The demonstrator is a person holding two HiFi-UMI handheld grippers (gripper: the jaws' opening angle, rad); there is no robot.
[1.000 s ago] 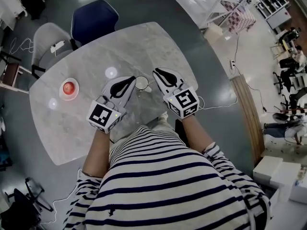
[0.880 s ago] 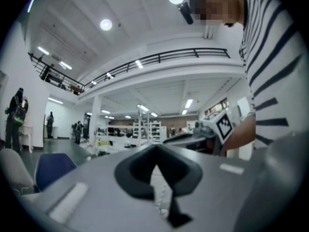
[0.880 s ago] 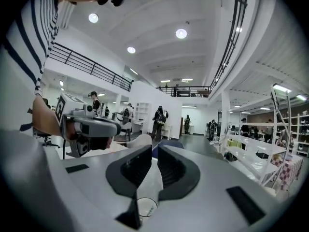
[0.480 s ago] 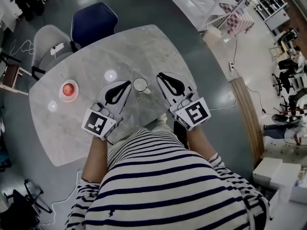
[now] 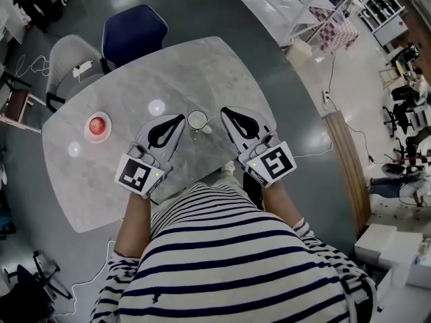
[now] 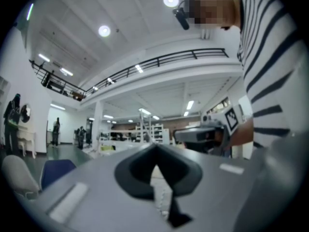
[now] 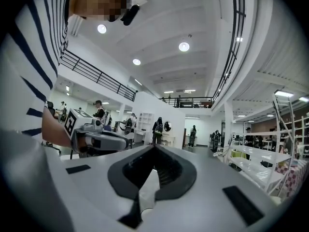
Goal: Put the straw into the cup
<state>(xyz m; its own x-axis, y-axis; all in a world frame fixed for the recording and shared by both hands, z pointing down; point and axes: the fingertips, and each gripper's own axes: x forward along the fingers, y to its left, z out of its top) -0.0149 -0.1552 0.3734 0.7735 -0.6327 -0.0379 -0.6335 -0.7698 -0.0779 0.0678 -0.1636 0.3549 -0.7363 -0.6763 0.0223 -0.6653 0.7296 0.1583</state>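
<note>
A small clear cup [image 5: 197, 120] stands on the marble table [image 5: 202, 66], between my two grippers. A small white piece [image 5: 208, 128] lies against its right side; I cannot make out a straw. My left gripper [image 5: 180, 118] rests just left of the cup, apart from it, shut with nothing in it. My right gripper [image 5: 224, 110] sits just right of the cup, also shut and empty. In the left gripper view the jaws [image 6: 155, 148] meet at their tips, and in the right gripper view the jaws [image 7: 154, 147] do the same. Neither gripper view shows the cup.
A red apple on a white plate [image 5: 97, 125] sits at the table's left. A blue chair [image 5: 135, 29] and a grey chair [image 5: 71, 56] stand at the far edge. The person's striped torso presses against the near edge.
Both grippers have drawn back from the cup toward the person; a second ago their tips were at the cup's rim. The cup has stayed in place.
</note>
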